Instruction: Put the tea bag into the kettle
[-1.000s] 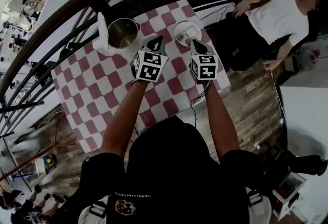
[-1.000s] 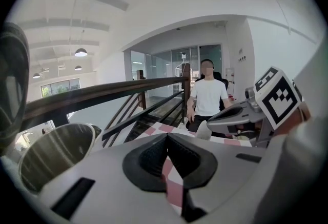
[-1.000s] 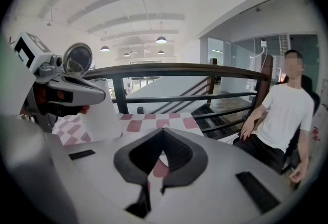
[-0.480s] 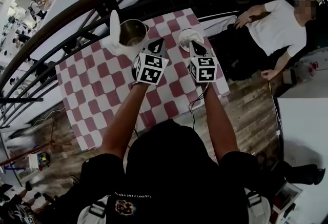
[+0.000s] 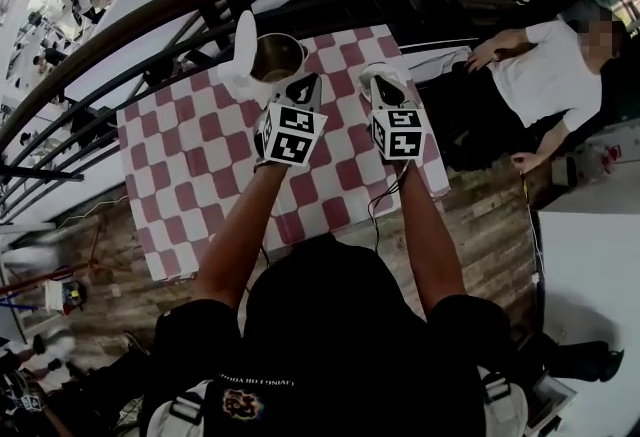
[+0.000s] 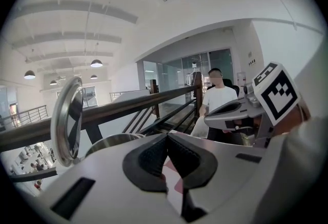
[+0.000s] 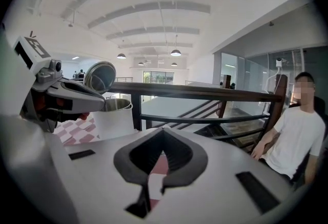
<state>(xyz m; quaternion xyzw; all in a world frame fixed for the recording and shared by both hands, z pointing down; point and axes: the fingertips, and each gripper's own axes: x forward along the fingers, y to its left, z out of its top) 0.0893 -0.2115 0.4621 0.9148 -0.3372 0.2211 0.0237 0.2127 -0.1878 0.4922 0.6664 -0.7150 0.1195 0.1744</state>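
Red-and-white checked cloth (image 5: 200,155) covers the table, upper centre of the head view. Steel kettle (image 5: 277,55) stands at the top edge of the cloth with its lid (image 5: 245,37) swung up on its left, so the mouth is open. A small white dish (image 5: 372,72) sits to the right of the kettle, near it but apart.

Tea bag: not resolved in any view. Judged to lie in the dish, which is partly covered by the right gripper (image 5: 385,97). Its long axis can't be read.

Key relation: in the head view the dish lies just beyond the right gripper's tip, so the right hand is nearer. The kettle lies up and left of the dish, just ahead of the left gripper (image 5: 305,85). Any carry would run leftward across the frame.

Fingers: in each gripper view the dark pads meet with nothing between them. Only cloth shows below. Both grippers are closed and empty. The left gripper view has the kettle lid (image 6: 66,120) upright at frame left. The right gripper view shows the kettle body (image 7: 115,115) at mid-left, beyond the other gripper.

Versus a second ago:
- The kettle and dish have slid right and up in the head view.
- The dish was fully exposed above the right tip and is now overlapped by it.
- The left tip now reads closer to the kettle rim.
- The jaws are closed throughout.
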